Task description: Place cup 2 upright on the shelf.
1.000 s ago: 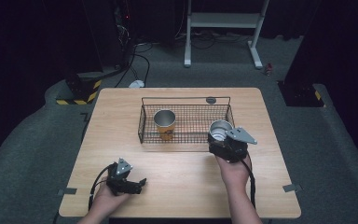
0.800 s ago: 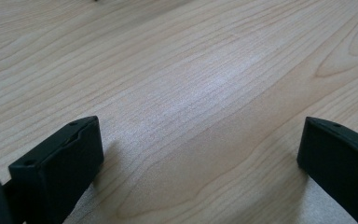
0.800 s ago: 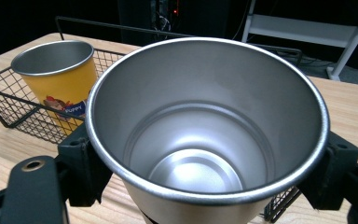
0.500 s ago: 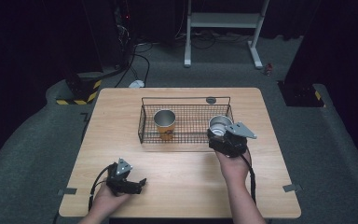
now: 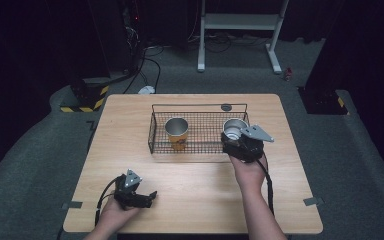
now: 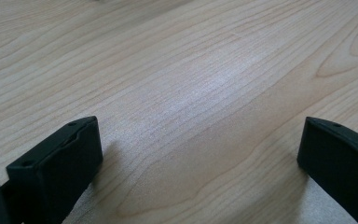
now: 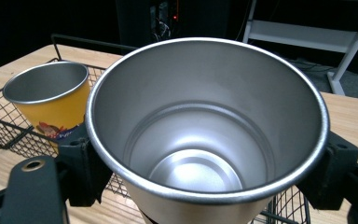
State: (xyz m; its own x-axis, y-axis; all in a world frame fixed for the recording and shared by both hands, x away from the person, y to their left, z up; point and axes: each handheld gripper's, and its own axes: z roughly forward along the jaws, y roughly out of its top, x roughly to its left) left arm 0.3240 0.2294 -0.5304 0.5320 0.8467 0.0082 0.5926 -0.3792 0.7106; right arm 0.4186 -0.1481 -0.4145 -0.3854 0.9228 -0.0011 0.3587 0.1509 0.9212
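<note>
Two cups, steel cup [image 7: 205,126] clamped by right gripper [image 5: 243,142], yellow cup [image 5: 176,132] in one wire basket [image 5: 200,150], left gripper [image 5: 142,199] spread.

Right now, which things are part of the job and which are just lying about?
In play:
- steel cup, gripped by the right tongs
- wire basket
- yellow cup in the basket

Lying about:
- left tongs, open on the table
- dark disc

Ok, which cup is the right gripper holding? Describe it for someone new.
Find the black wire basket mid-table. At its right end, the right gripper clamps a bare steel cup, empty inside. Its neighbour, the other cup, has a yellow printed wall.
</note>
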